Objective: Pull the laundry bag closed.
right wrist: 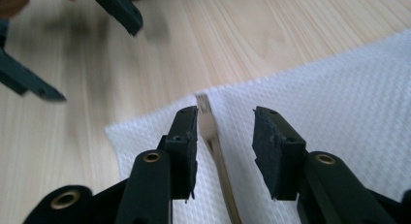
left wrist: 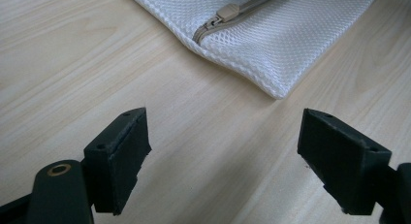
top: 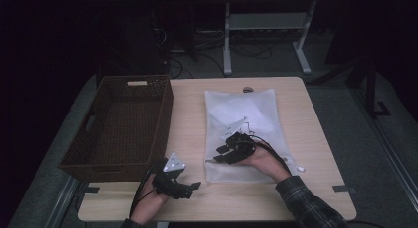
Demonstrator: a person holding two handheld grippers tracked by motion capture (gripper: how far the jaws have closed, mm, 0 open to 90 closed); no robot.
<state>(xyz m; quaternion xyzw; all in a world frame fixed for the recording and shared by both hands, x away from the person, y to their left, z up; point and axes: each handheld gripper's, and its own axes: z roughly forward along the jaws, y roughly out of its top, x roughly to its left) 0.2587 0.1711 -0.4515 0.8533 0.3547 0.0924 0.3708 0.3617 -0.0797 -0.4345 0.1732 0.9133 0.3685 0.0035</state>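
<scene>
A white mesh bag [top: 246, 114] lies flat on the wooden table [top: 190, 104], right of centre. My right gripper [top: 219, 154] rests over the bag's near left corner, pointing left. In the right gripper view its jaws [right wrist: 225, 136] stand apart above the mesh [right wrist: 339, 98], and the tan zipper pull [right wrist: 203, 105] lies between them, close beside the left pad. My left gripper [top: 192, 188] sits near the table's front edge, open over bare wood. Its view [left wrist: 223, 141] looks at the bag's corner [left wrist: 271, 44] and the zipper pull [left wrist: 228, 11]. The left gripper [right wrist: 77, 44] also shows in the right gripper view.
A dark brown wicker basket [top: 98, 164] stands on the table's left side, just behind my left hand. A small round fitting [top: 247, 89] sits at the table's far edge. Beyond the table are a desk frame [top: 226, 45] and cables on the floor.
</scene>
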